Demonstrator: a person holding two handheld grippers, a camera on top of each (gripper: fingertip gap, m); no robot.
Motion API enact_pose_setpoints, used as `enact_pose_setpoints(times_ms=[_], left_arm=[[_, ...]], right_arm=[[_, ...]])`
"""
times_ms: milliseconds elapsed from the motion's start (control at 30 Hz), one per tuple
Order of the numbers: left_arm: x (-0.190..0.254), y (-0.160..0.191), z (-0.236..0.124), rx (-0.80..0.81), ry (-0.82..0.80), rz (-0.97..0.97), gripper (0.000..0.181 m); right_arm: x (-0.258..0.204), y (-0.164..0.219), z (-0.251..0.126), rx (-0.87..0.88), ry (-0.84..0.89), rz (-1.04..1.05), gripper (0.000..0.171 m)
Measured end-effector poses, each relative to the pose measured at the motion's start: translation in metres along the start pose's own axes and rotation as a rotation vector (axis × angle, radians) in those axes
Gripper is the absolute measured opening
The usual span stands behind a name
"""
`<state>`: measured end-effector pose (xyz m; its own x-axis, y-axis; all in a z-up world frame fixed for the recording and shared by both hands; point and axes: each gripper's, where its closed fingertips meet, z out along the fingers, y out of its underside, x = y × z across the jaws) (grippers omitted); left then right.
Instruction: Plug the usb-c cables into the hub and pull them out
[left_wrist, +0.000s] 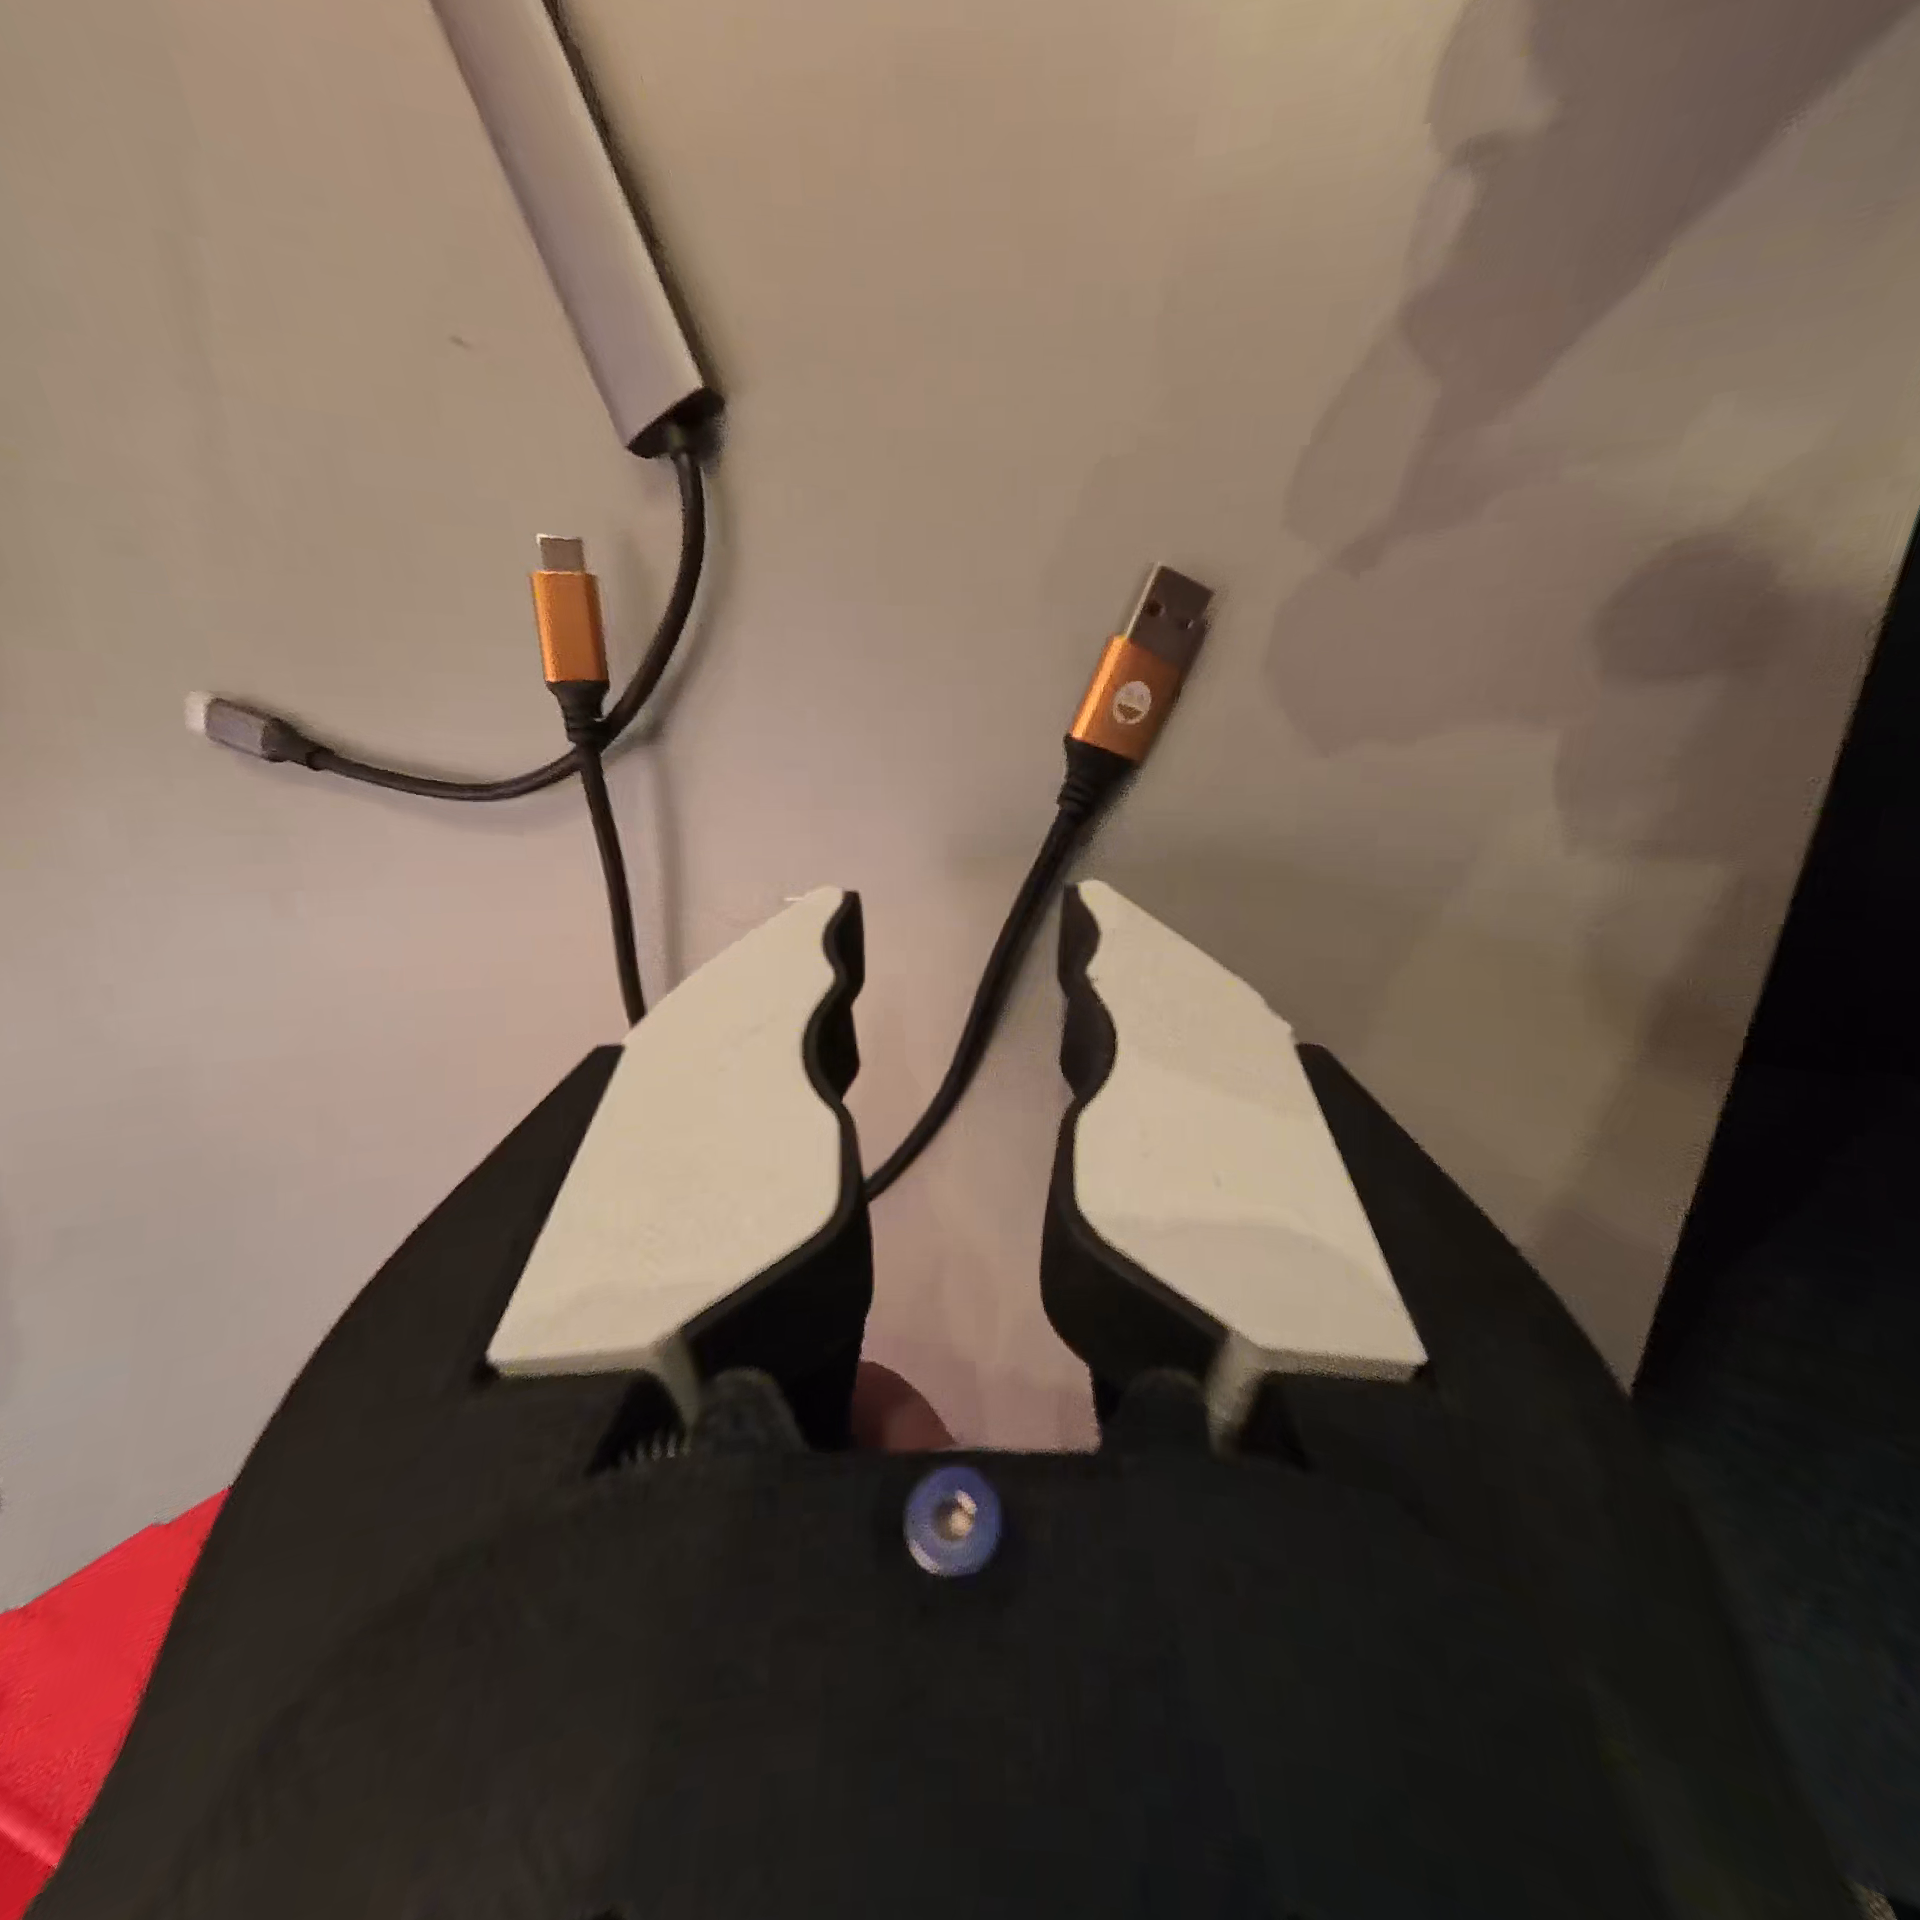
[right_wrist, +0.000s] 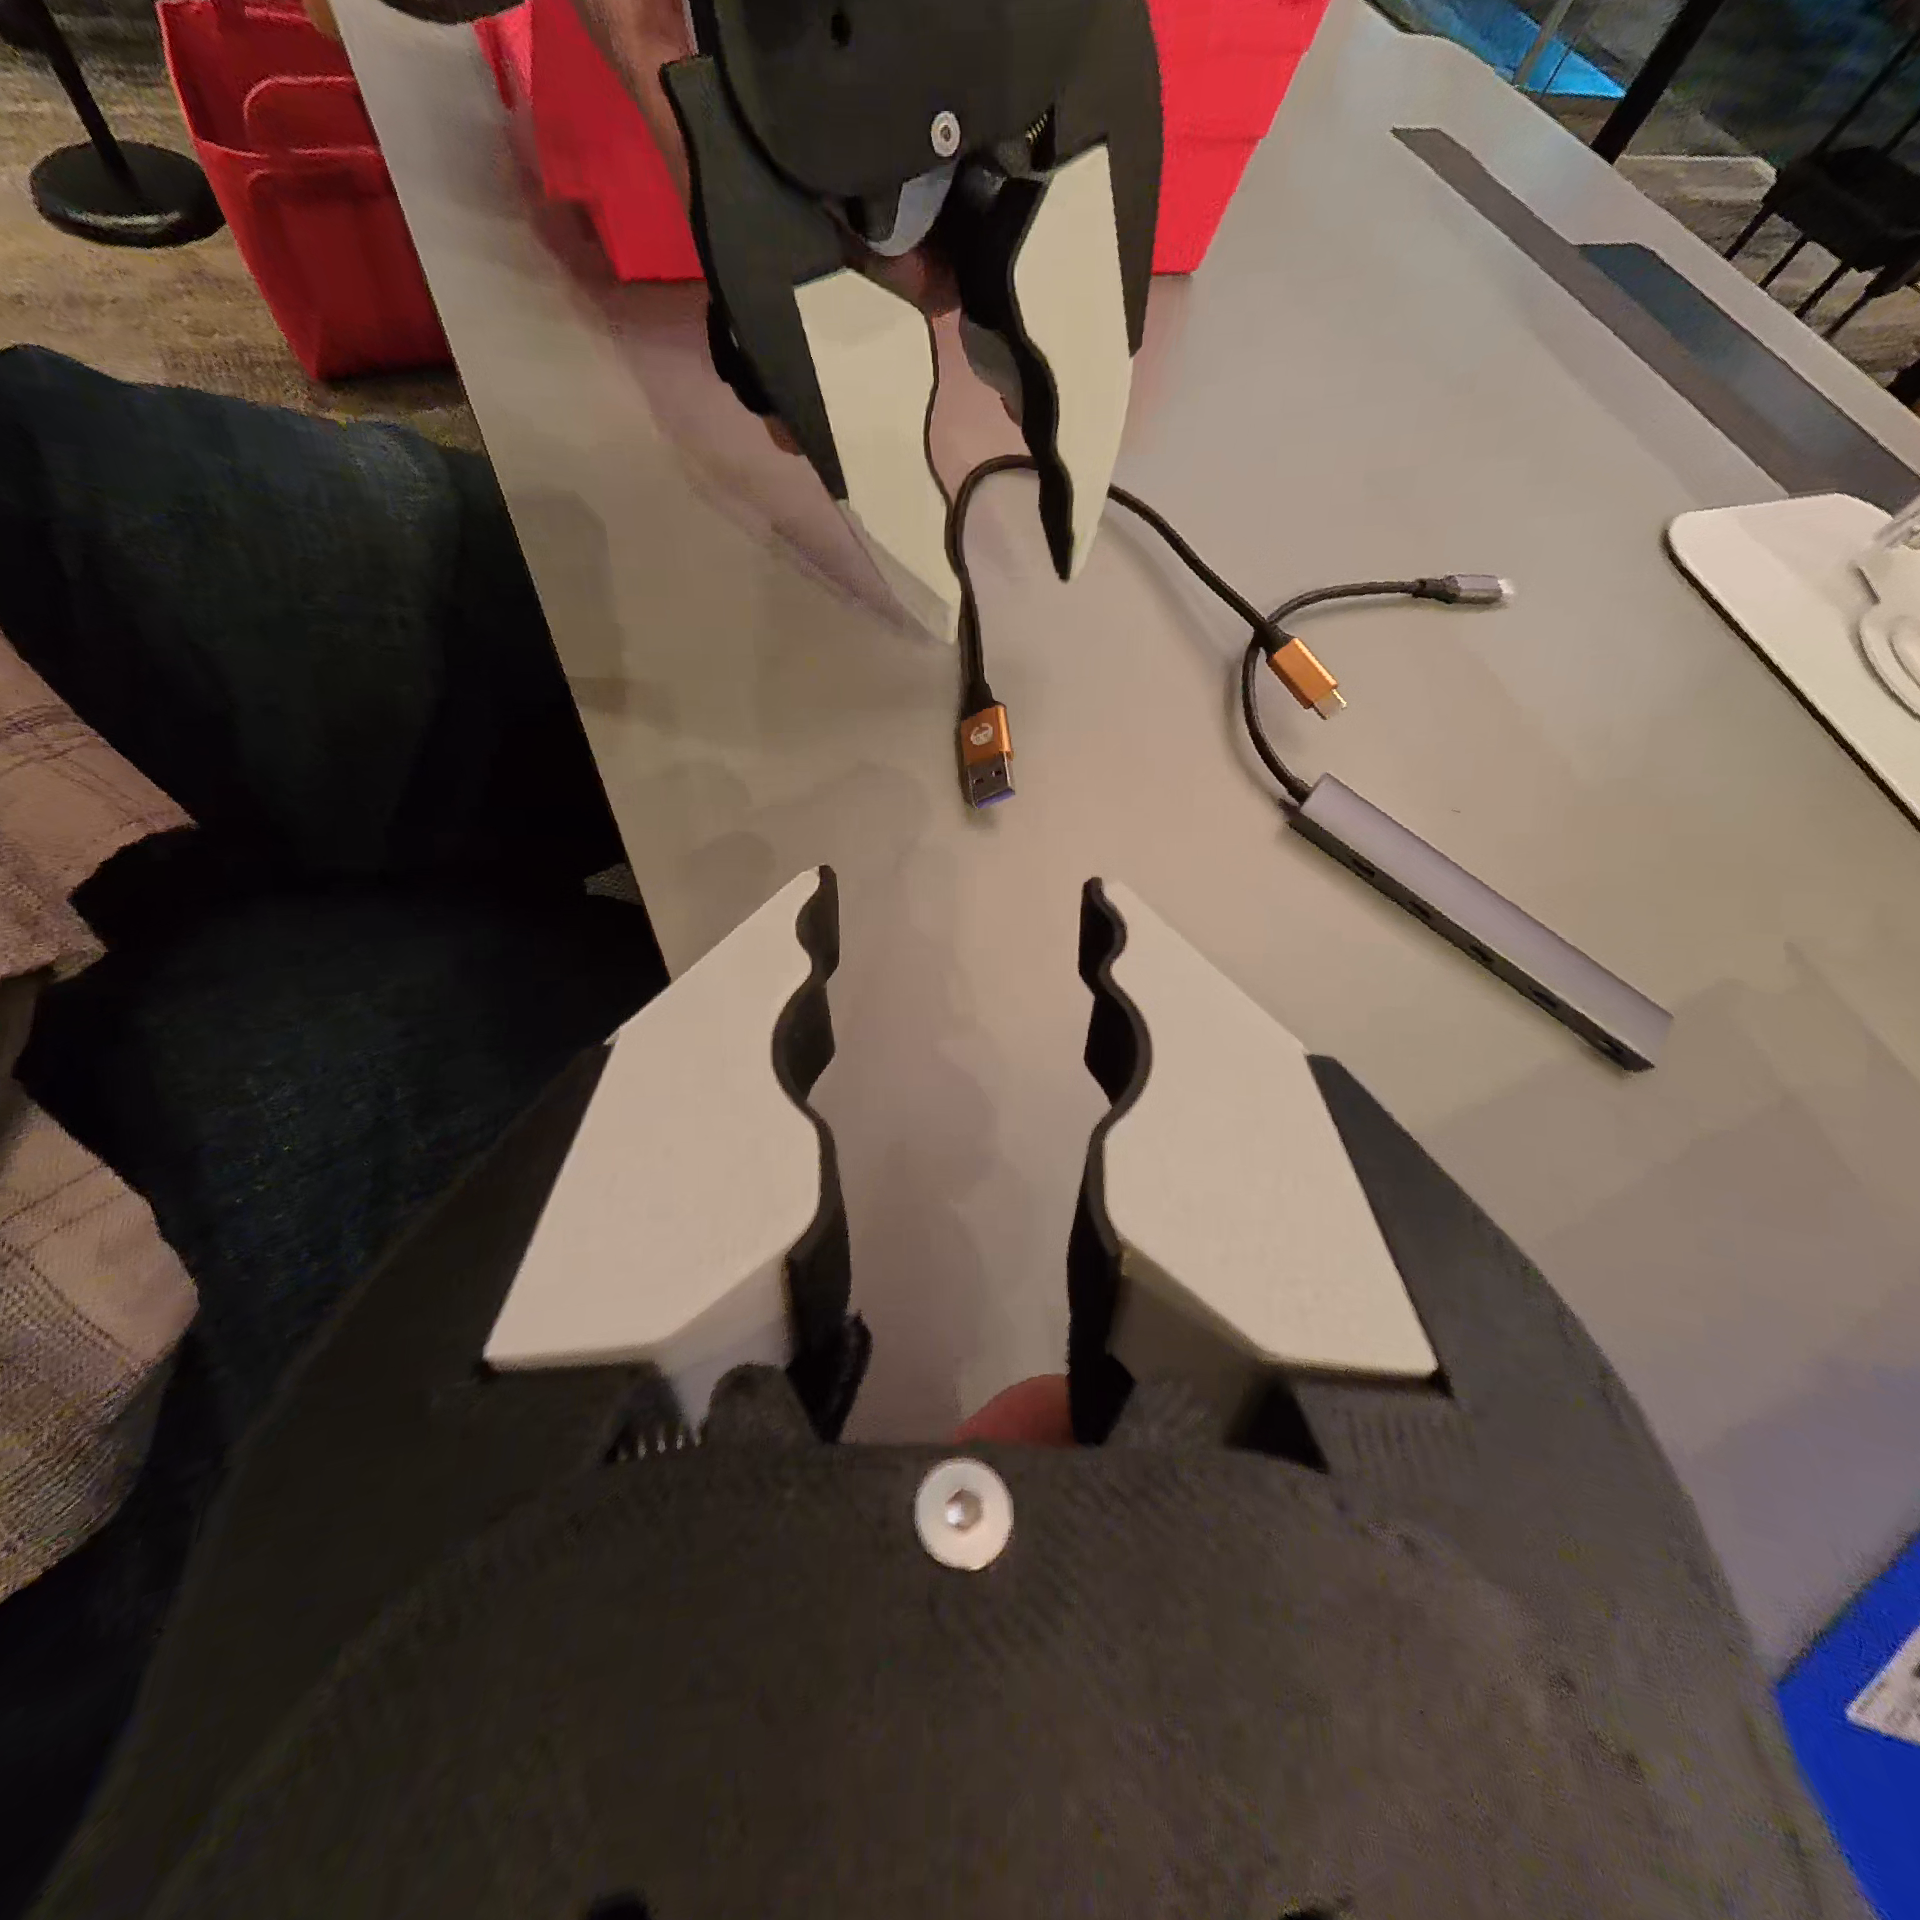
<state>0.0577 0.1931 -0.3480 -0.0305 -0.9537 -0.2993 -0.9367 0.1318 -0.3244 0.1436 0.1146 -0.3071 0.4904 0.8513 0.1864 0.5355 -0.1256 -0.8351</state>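
A silver hub lies on the grey table, far left of my left gripper; it also shows in the right wrist view. Its short black lead ends in a grey plug. A black cable has an orange USB-C plug near the hub and an orange USB-A plug; none is plugged in. My left gripper is open, and the cable runs loose between its fingers. My right gripper is open and empty, just short of the USB-A plug, facing the left gripper.
Red bins stand at the far end of the table. A white tray sits at the right edge, a blue item at the near right. The table edge runs along the left, with a person's dark-clothed leg beside it. Spacing between my two grippers at the tips: around 12 cm. From the left gripper's tips to the orange USB-A plug is close to 4 cm. My right wrist view looks at it from another angle. Between my left fingertips and the silver hub there is roughly 12 cm. It is also in sight in the right wrist view.
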Motion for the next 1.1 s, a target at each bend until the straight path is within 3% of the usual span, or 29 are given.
enact_pose_setpoints(times_ms=[200,533,700,1000,1100], left_arm=[[-0.012,0.004,-0.003,0.029,-0.064,-0.066,0.033],[-0.042,-0.029,-0.005,0.162,-0.201,-0.175,0.033],[-0.041,-0.053,0.013,0.16,-0.187,-0.098,0.035],[-0.049,-0.049,0.035,0.07,-0.222,0.104,0.027],[-0.056,-0.044,0.027,0.069,-0.251,0.087,0.024]], right_arm=[[0.005,-0.004,0.018,-0.048,0.019,-0.091,0.044],[0.068,0.009,0.027,-0.138,0.227,-0.105,0.043],[0.063,0.014,0.025,-0.138,0.217,-0.096,0.043],[0.05,0.016,0.023,-0.093,0.173,-0.06,0.042],[0.048,0.013,0.023,-0.079,0.163,-0.067,0.042]])
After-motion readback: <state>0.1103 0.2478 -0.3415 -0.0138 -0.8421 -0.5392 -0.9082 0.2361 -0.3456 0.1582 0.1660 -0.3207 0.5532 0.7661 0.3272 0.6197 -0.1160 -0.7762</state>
